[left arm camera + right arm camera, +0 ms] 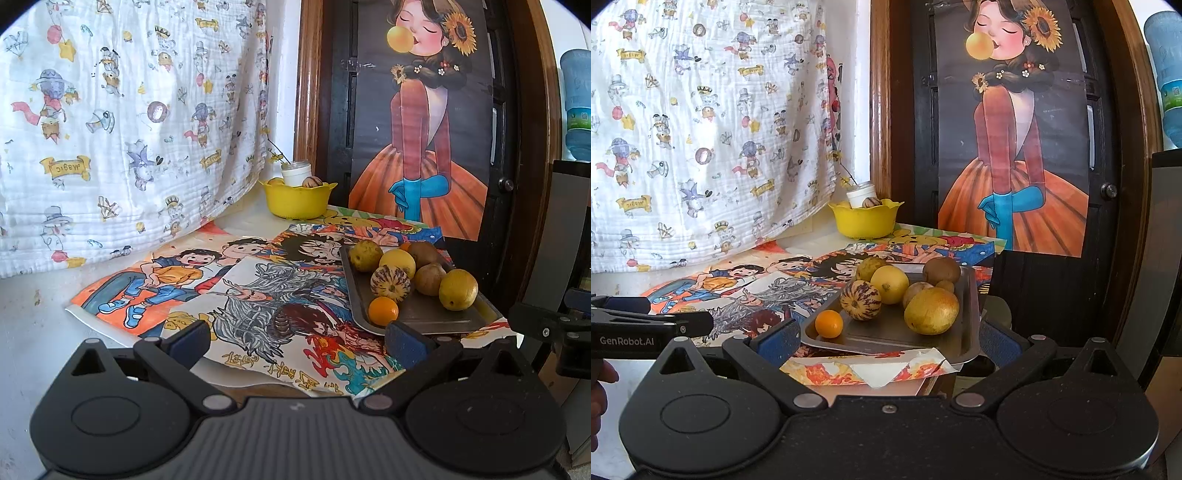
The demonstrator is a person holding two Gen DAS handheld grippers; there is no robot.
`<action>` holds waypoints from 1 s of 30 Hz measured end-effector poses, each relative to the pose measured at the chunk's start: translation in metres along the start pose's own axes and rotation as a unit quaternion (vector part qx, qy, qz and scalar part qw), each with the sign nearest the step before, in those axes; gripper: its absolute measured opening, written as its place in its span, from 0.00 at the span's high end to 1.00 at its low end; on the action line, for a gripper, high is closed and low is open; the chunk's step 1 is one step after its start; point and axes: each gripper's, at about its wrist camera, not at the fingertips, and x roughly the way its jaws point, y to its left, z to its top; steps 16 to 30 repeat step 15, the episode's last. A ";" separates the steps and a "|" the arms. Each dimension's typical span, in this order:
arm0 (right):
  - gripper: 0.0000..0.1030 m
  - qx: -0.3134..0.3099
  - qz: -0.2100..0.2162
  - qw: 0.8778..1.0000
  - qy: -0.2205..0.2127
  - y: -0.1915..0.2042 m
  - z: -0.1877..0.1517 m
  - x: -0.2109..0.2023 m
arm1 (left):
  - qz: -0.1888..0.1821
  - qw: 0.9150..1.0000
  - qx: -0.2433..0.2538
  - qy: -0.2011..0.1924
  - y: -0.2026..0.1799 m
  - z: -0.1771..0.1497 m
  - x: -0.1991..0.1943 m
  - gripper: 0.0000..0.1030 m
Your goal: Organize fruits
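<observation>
A metal tray holds several fruits: a small orange, a striped melon, lemons, kiwis and brownish round fruits. A yellow bowl at the back holds a striped fruit and a yellow one. My left gripper is open over the drawings, left of the tray. My right gripper is open at the tray's near edge, nothing between its fingers.
Coloured cartoon drawings cover the white table. A white jar stands behind the bowl. A patterned cloth hangs at the left, a dark door with a poster at the back. The left gripper's body shows in the right view.
</observation>
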 end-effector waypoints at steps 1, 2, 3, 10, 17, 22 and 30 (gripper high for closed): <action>0.01 0.000 0.000 1.000 0.000 0.000 0.000 0.000 | 0.000 1.000 0.000 0.000 0.000 0.000 0.000 0.00; 0.01 0.000 0.000 1.000 0.000 0.000 0.000 0.000 | 0.000 1.000 0.000 0.000 0.000 0.000 0.000 0.00; 0.01 0.000 0.000 1.000 0.000 0.000 0.000 0.000 | 0.000 1.000 0.000 0.000 0.000 0.000 0.000 0.00; 0.01 0.000 0.000 1.000 0.002 0.002 -0.002 0.000 | 0.008 1.000 0.010 0.014 -0.006 0.001 0.000 0.00; 0.01 0.000 0.000 1.000 0.002 0.002 -0.002 0.000 | -0.010 1.000 0.017 -0.004 -0.008 -0.001 -0.006 0.00; 0.01 0.000 0.000 1.000 0.002 0.002 -0.002 0.000 | -0.010 1.000 0.017 -0.004 -0.008 -0.001 -0.006 0.00; 0.01 0.000 0.000 1.000 0.002 0.002 -0.002 0.000 | -0.010 1.000 0.017 -0.004 -0.008 -0.001 -0.006 0.00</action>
